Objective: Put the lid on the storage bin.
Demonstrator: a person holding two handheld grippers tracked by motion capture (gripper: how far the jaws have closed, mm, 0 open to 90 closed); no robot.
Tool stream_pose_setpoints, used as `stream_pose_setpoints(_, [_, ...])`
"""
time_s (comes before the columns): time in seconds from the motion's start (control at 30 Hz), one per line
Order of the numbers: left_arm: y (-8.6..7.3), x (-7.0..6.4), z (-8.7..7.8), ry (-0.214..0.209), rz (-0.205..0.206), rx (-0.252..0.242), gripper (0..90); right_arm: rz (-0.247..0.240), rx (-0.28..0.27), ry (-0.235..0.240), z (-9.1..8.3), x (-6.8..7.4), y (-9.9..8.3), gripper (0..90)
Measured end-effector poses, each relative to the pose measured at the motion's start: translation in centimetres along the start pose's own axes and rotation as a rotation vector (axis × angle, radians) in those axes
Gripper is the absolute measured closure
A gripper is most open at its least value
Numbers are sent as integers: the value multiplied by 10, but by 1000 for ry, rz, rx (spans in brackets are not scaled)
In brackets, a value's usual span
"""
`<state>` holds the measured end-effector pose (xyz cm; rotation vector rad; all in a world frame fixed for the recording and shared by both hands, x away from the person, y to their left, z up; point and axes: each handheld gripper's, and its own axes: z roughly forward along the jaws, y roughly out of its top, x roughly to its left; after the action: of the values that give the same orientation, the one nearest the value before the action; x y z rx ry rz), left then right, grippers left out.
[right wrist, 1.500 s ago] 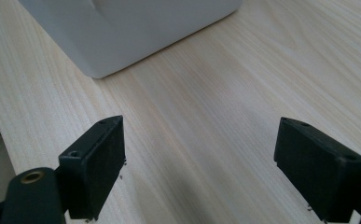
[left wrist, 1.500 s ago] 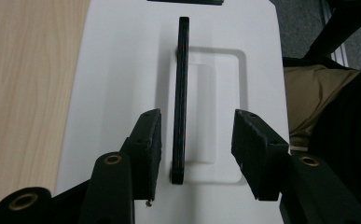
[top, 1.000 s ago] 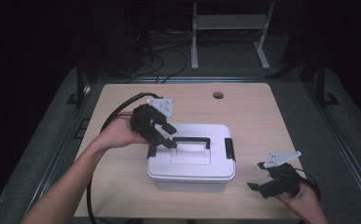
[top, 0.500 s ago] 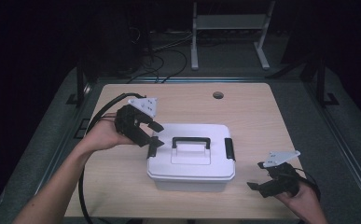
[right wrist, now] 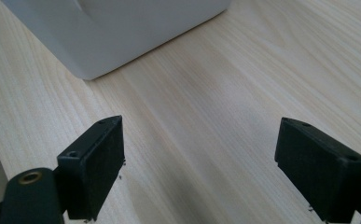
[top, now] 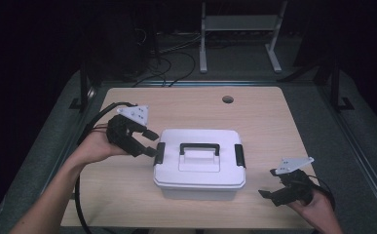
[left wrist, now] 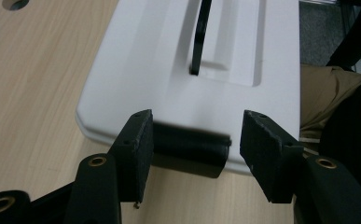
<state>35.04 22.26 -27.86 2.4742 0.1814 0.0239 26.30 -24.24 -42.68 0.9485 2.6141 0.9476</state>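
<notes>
We see a pale wooden desk [top: 127,195] with a round hole [top: 228,99] near its far edge — a white lidded box [top: 199,168] stands on it, near the middle.

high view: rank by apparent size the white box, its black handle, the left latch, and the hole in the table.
1. white box
2. black handle
3. left latch
4. hole in the table

Latch and hole look close in size, and the hole lies farther from the camera, so that order is unsure.
</notes>
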Motion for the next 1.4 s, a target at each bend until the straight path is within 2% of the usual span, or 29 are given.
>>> stream_pose_setpoints(0.2, [-15,2,0,8,-29,-9,433,2,7,2,2,0,0,153])
stream_pose_setpoints(0.63, [-33,2,-3,24,-45,-14,418,2,13,0,3,-1,0,153])
stream_pose_setpoints(0.83, [-42,2,0,28,-65,-9,405,1,12,1,3,-1,0,152])
stream_pose_setpoints(1.1, [-54,2,5,26,-70,3,388,0,13,-3,2,-1,0,152])
stream_pose_setpoints(1.4, [-66,0,10,37,-90,-3,372,0,12,-3,2,1,0,153])
